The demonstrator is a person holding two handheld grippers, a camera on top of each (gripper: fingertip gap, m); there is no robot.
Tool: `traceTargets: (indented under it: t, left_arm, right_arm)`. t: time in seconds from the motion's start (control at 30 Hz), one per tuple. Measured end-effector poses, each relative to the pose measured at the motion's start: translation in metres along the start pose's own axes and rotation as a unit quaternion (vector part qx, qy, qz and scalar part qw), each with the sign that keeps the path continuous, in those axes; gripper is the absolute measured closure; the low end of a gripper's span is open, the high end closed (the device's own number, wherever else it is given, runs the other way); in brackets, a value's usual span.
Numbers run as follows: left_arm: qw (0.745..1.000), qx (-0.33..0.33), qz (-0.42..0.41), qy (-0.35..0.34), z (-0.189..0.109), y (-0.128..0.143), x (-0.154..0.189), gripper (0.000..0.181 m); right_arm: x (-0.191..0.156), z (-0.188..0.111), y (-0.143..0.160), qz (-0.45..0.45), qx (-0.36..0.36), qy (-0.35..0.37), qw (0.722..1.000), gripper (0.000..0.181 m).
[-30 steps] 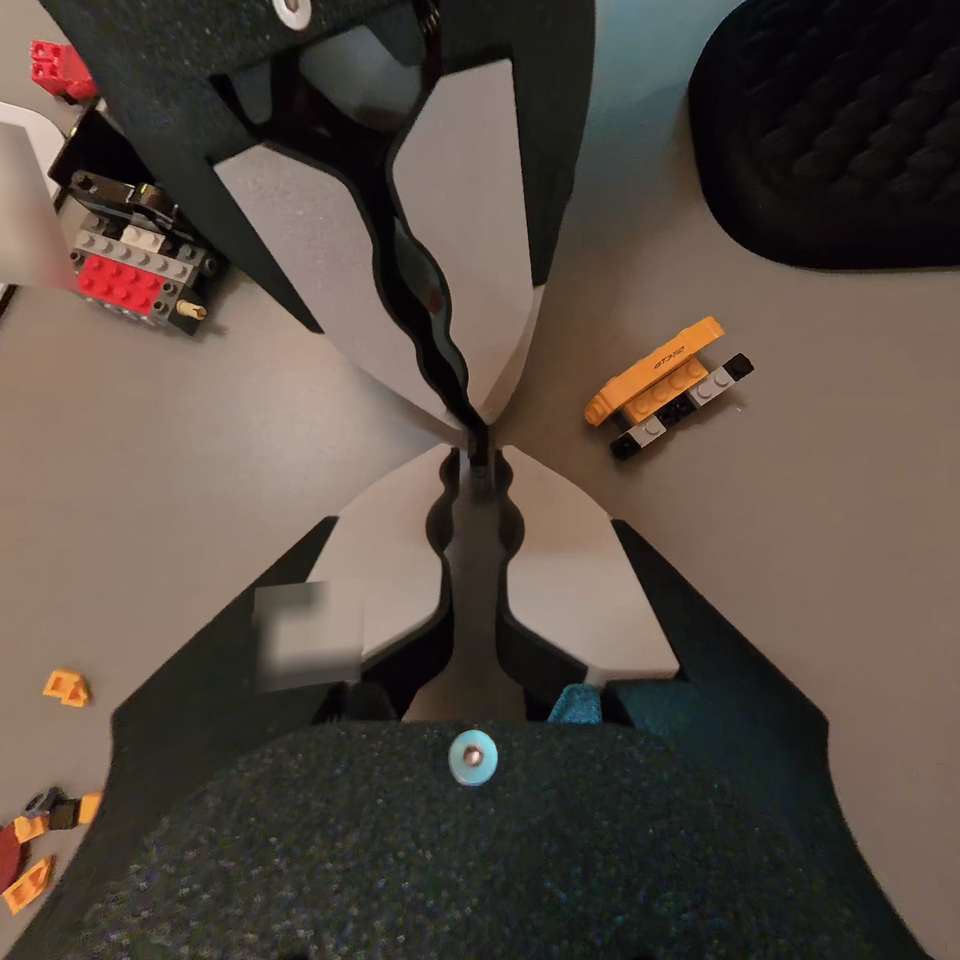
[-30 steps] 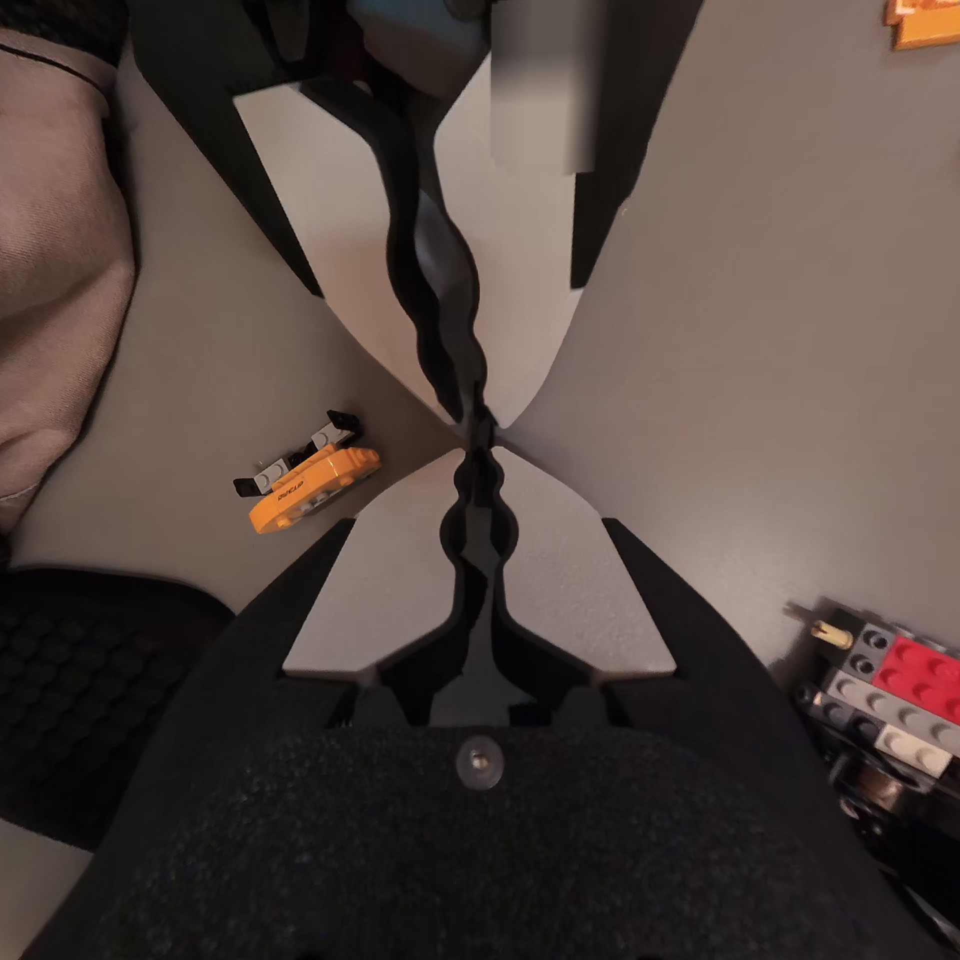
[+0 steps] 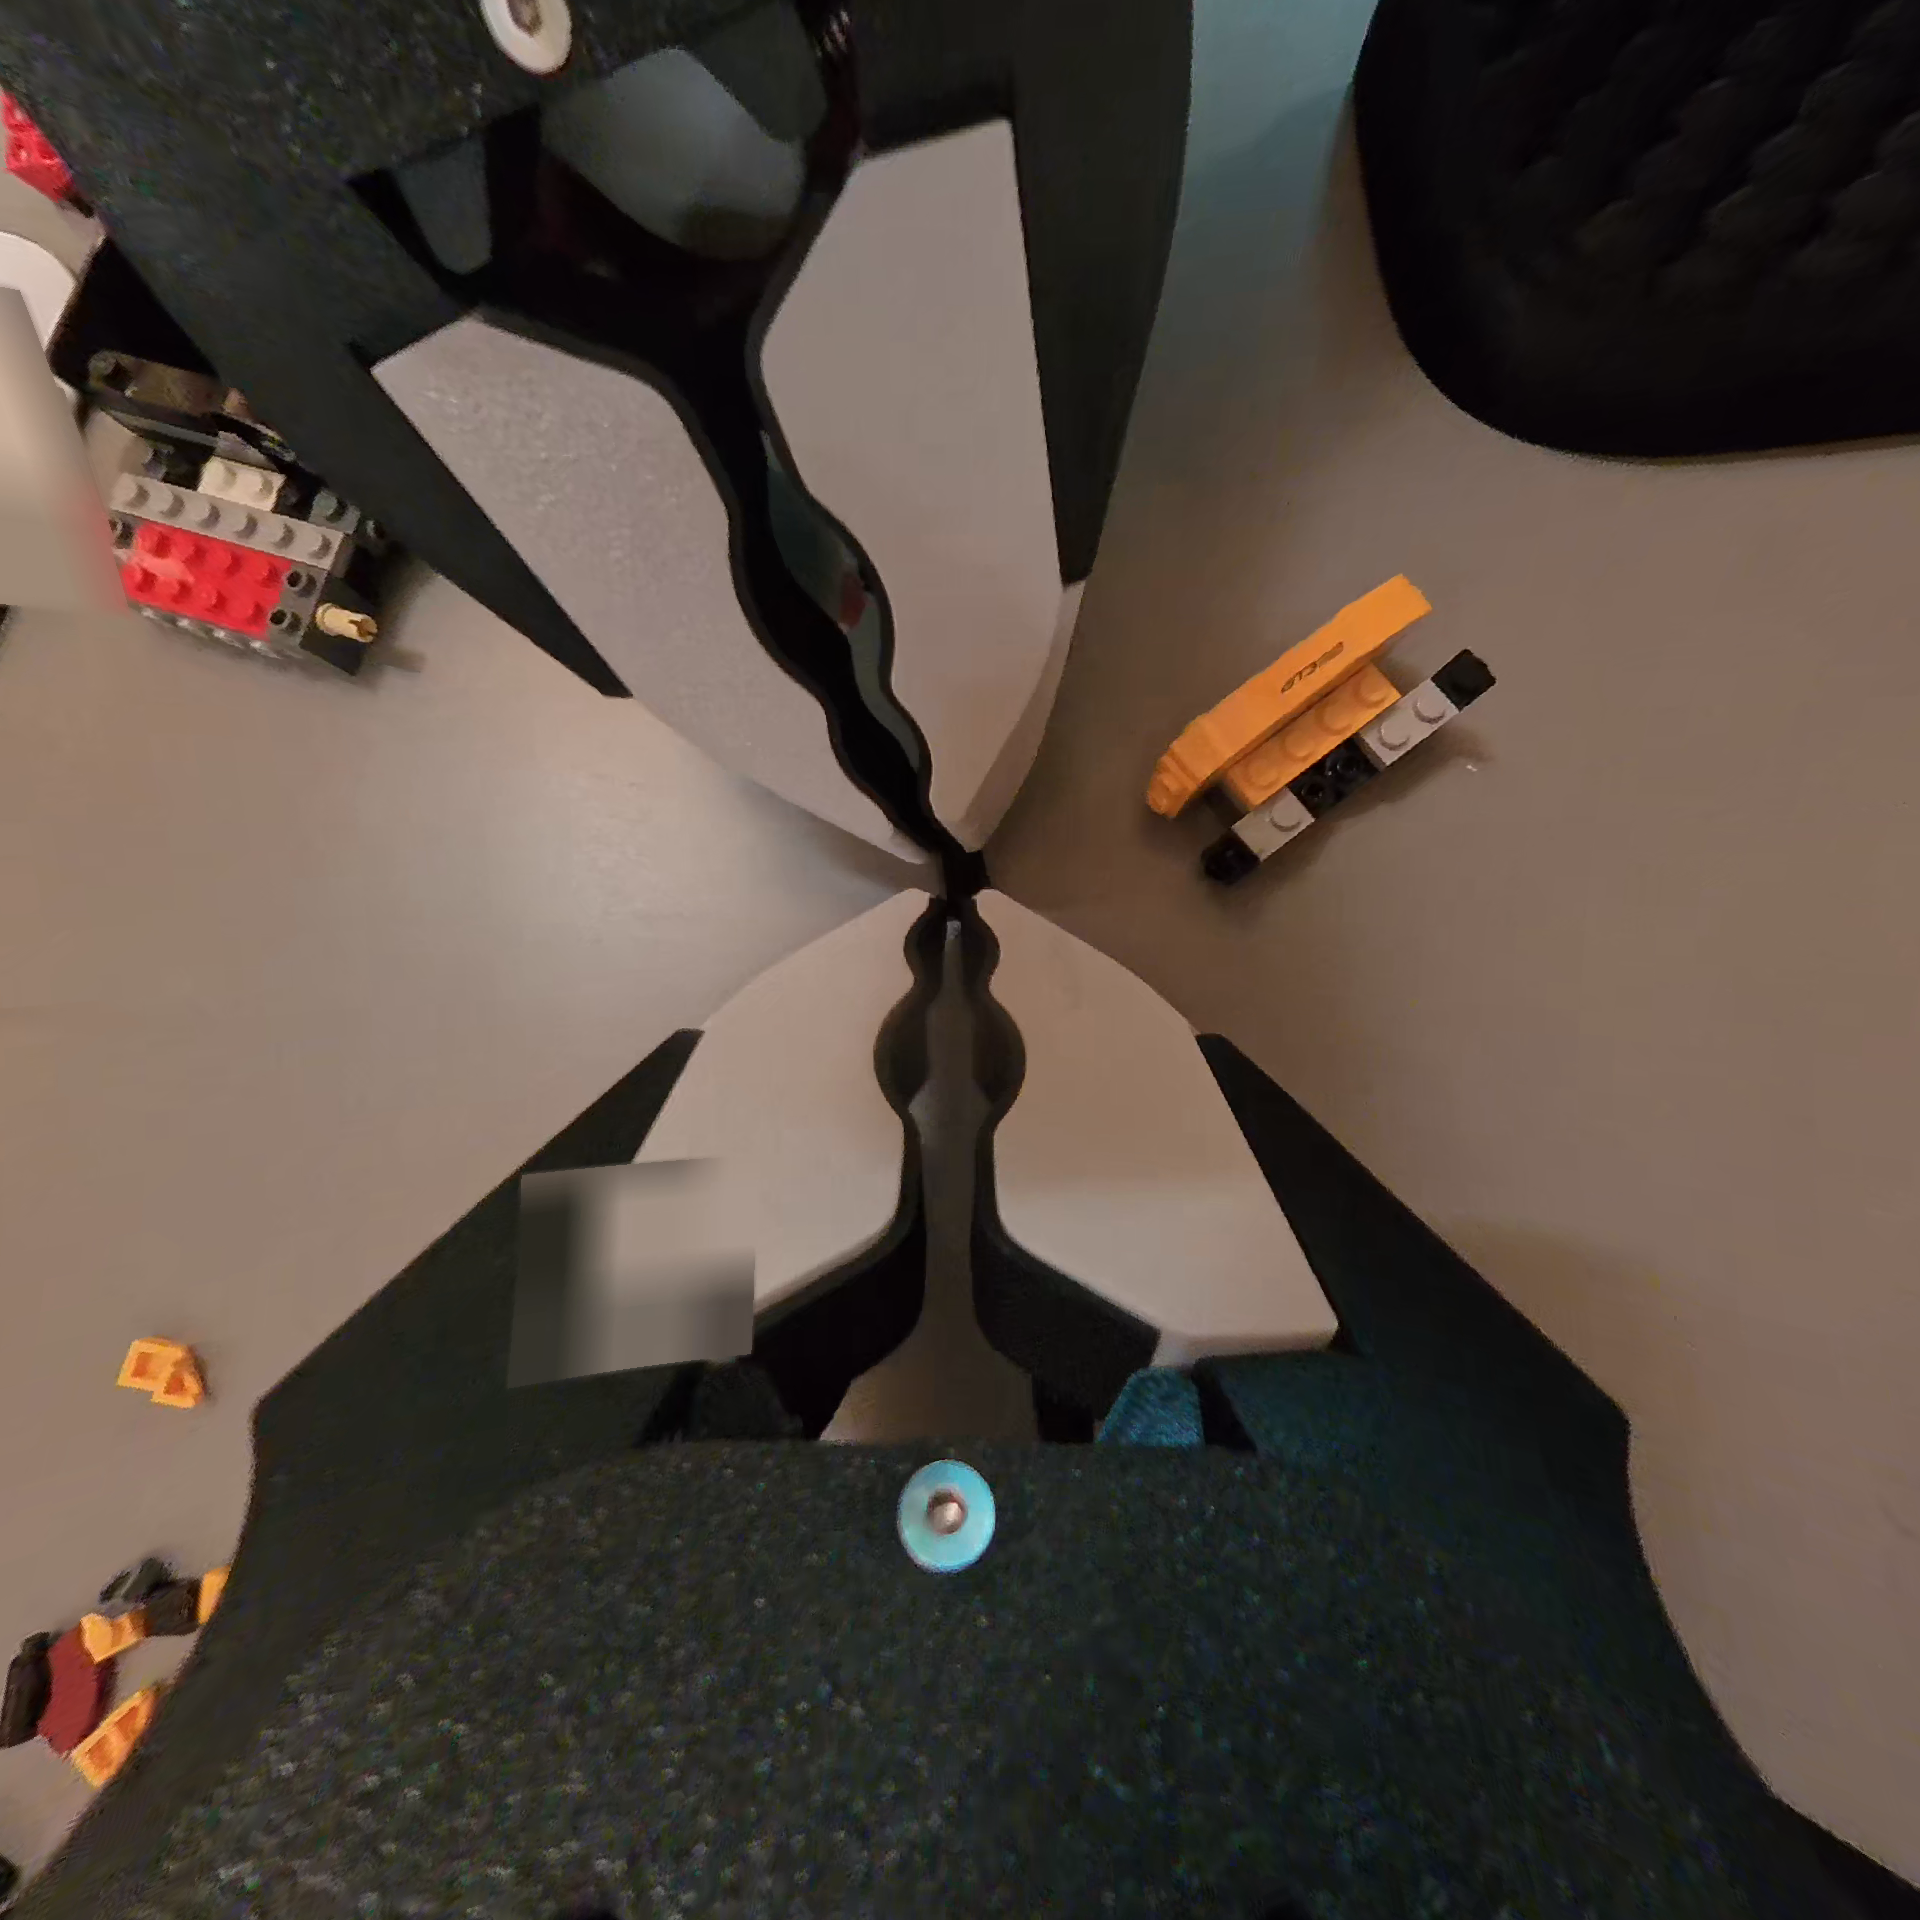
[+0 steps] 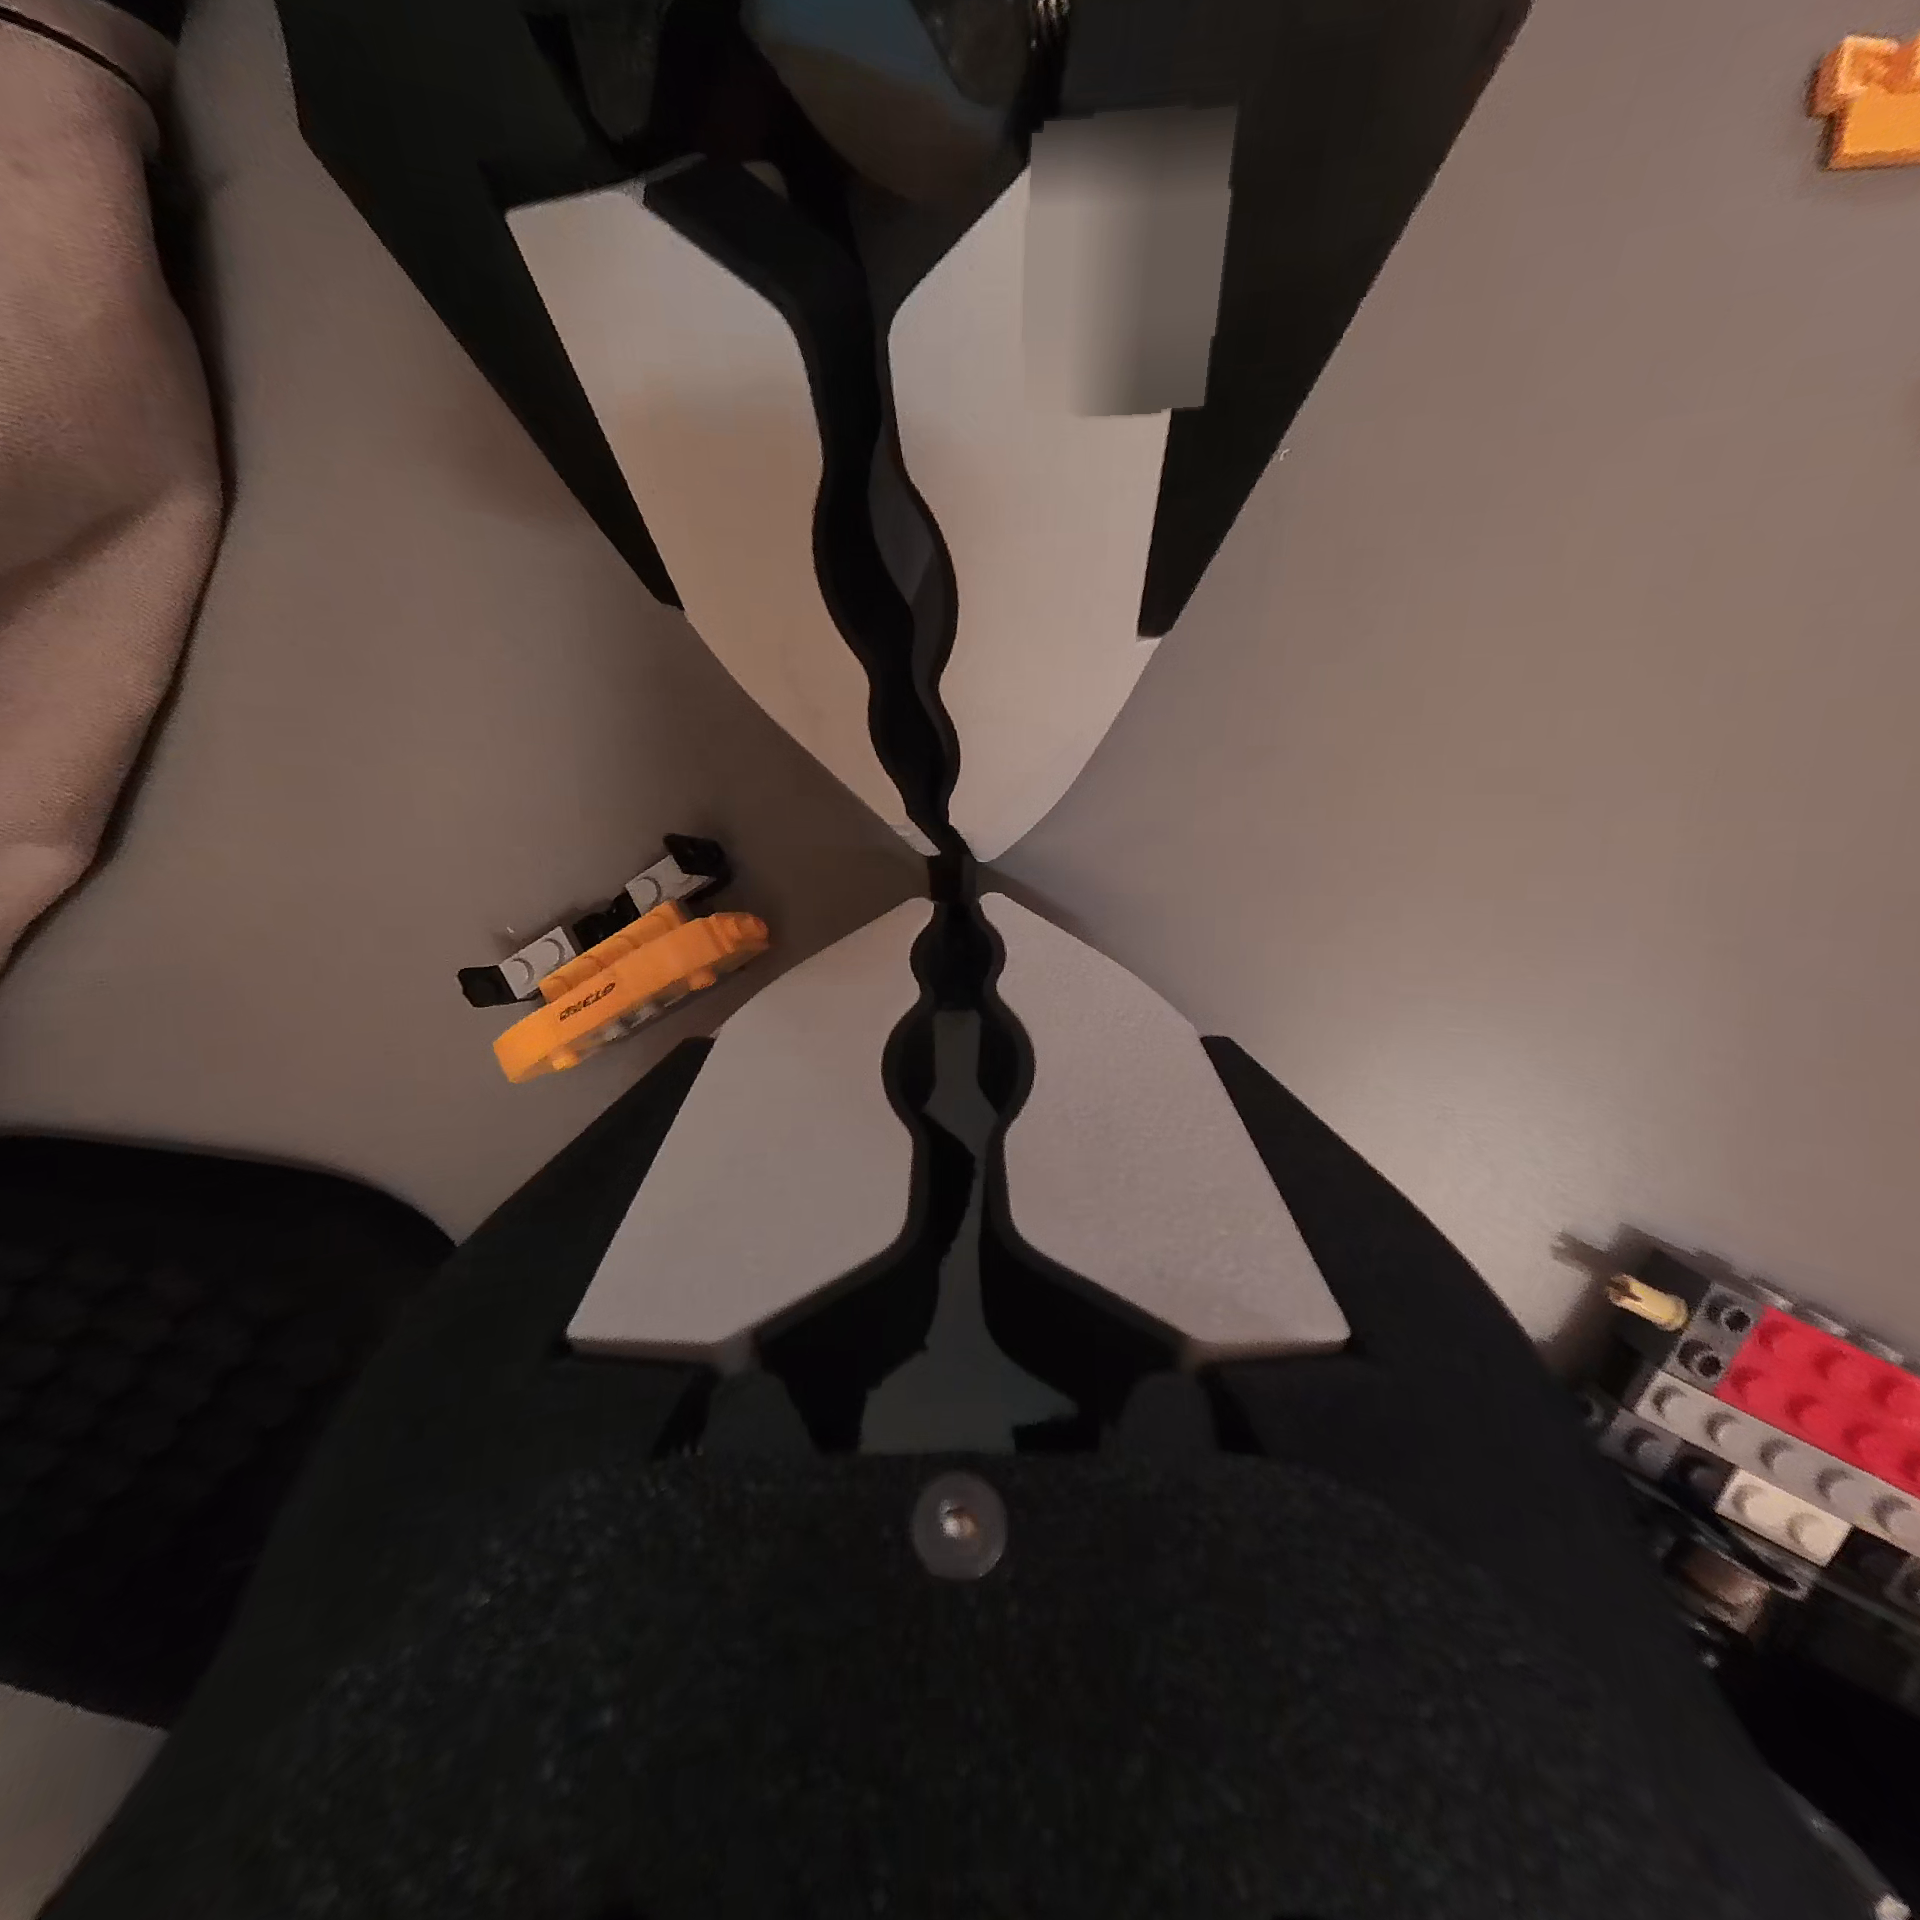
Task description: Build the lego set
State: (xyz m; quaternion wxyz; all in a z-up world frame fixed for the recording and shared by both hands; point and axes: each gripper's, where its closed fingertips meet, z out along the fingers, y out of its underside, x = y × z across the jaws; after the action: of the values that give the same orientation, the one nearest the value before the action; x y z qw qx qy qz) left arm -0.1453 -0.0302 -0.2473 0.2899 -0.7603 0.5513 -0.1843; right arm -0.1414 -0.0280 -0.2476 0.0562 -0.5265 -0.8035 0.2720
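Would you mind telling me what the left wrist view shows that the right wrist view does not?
Only the left wrist view shows the cluster of small orange, black and dark red pieces at its lower left. Only the right wrist view shows beige fabric at its left edge. Both show the orange and black sub-assembly, the red and grey build, the black textured pad, and the two grippers tip to tip.

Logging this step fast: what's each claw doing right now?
Left claw: closed, tip to tip with the right; any held piece hidden.
Right claw: closed, likewise.
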Motion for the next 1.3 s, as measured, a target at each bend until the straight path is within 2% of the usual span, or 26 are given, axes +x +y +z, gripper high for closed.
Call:
traceTargets:
  t: [0.27,0.5,0.63,0.77,0.9,1.0,1.13,1.23,1.3]
  left_arm:
    - [0.999,-0.019,0.033,-0.023,0.000,0.001,0.008,0.179]
    - [0.998,-0.017,0.038,-0.037,0.000,0.001,0.011,0.178]
    - [0.998,-0.011,0.029,-0.053,-0.002,0.001,0.011,0.177]
    - [0.999,-0.022,-0.020,-0.035,-0.003,0.007,0.016,0.165]
    - [0.999,-0.028,-0.021,-0.038,-0.001,0.008,0.015,0.167]
    - [0.999,-0.033,-0.005,-0.037,-0.002,0.010,0.014,0.173]
    - [0.998,-0.026,0.055,-0.007,-0.003,0.012,0.015,0.181]
    - [0.993,-0.020,0.115,0.002,-0.006,0.015,0.007,0.181]
    - [0.993,-0.011,0.115,0.008,-0.012,0.014,0.003,0.174]
  right_arm:
    - [-0.004,0.002,-0.001,-0.030,-0.006,0.040,0.999,0.179]
    - [-0.006,0.003,-0.001,-0.036,-0.009,0.044,0.998,0.178]
    - [-0.007,0.004,-0.002,-0.032,-0.008,0.044,0.998,0.178]
    - [-0.007,0.005,-0.001,-0.032,-0.006,0.047,0.998,0.180]
    - [-0.006,0.005,0.000,-0.036,-0.008,0.048,0.998,0.181]
    - [-0.005,0.002,-0.001,-0.039,-0.003,0.051,0.998,0.181]
    - [-0.006,-0.005,-0.003,-0.040,0.017,0.051,0.998,0.181]
    - [-0.009,-0.008,-0.002,-0.036,0.023,0.050,0.998,0.181]
    - [-0.010,-0.008,-0.001,-0.033,0.027,0.051,0.998,0.181]
